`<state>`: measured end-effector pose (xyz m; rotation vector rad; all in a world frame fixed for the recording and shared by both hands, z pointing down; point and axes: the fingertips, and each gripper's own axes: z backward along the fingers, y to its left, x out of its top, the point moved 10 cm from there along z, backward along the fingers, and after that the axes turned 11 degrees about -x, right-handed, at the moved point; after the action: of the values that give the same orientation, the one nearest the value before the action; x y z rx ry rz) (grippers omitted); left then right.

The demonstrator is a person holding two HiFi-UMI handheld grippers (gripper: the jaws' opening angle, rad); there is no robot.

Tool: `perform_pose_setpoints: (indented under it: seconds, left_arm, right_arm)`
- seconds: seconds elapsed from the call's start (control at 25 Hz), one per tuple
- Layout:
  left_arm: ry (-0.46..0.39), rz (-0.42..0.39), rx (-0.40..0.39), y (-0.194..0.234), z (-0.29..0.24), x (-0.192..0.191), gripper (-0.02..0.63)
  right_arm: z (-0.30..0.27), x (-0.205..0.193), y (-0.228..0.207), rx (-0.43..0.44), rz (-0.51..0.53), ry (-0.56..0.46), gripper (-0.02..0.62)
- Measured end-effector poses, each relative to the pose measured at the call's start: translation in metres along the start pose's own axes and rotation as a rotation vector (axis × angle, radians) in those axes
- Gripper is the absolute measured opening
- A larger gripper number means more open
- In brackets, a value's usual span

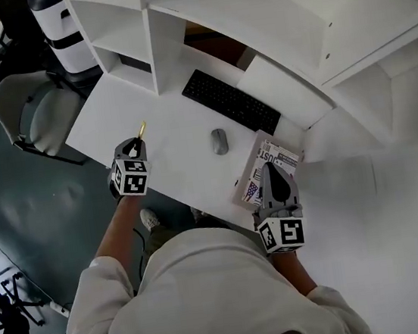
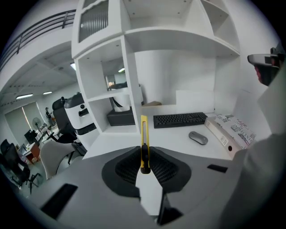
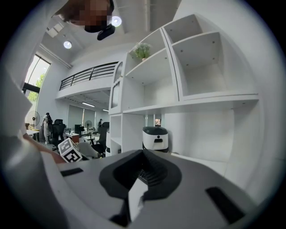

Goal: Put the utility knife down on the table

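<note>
The yellow utility knife (image 2: pixel 144 134) stands upright between the pads of my left gripper (image 2: pixel 144 157), which is shut on its lower end. In the head view the left gripper (image 1: pixel 136 144) hovers over the left front corner of the white table (image 1: pixel 179 157), with the knife (image 1: pixel 140 128) pointing away toward the shelves. My right gripper (image 1: pixel 277 174) is over a printed box (image 1: pixel 266 158) at the table's front right. Its jaws (image 3: pixel 143 169) are closed together with nothing between them.
A black keyboard (image 1: pixel 231 102) lies toward the back of the table and a grey mouse (image 1: pixel 220 141) in front of it. White shelving (image 1: pixel 149 52) rises behind. A grey chair (image 1: pixel 33 110) and a black-and-white machine (image 1: pixel 61 27) stand to the left.
</note>
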<state>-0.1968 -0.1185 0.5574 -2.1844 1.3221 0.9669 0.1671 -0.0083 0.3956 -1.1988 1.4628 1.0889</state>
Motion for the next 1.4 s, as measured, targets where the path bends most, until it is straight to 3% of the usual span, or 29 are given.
perform_pose_setpoints:
  seconds: [0.32, 0.8, 1.4]
  left_arm:
    - [0.156, -0.072, -0.08, -0.01, -0.065, -0.019, 0.061]
    - [0.309, -0.007, -0.135, -0.037, -0.137, -0.043, 0.06]
    - [0.432, -0.003, -0.151, -0.058, -0.183, -0.046, 0.06]
  right_arm:
    - [0.01, -0.009, -0.017, -0.091, -0.002, 0.043, 0.003]
    - [0.006, -0.028, -0.045, -0.137, -0.014, 0.107, 0.003]
    - [-0.006, -0.042, -0.073, -0.155, -0.04, 0.144, 0.003]
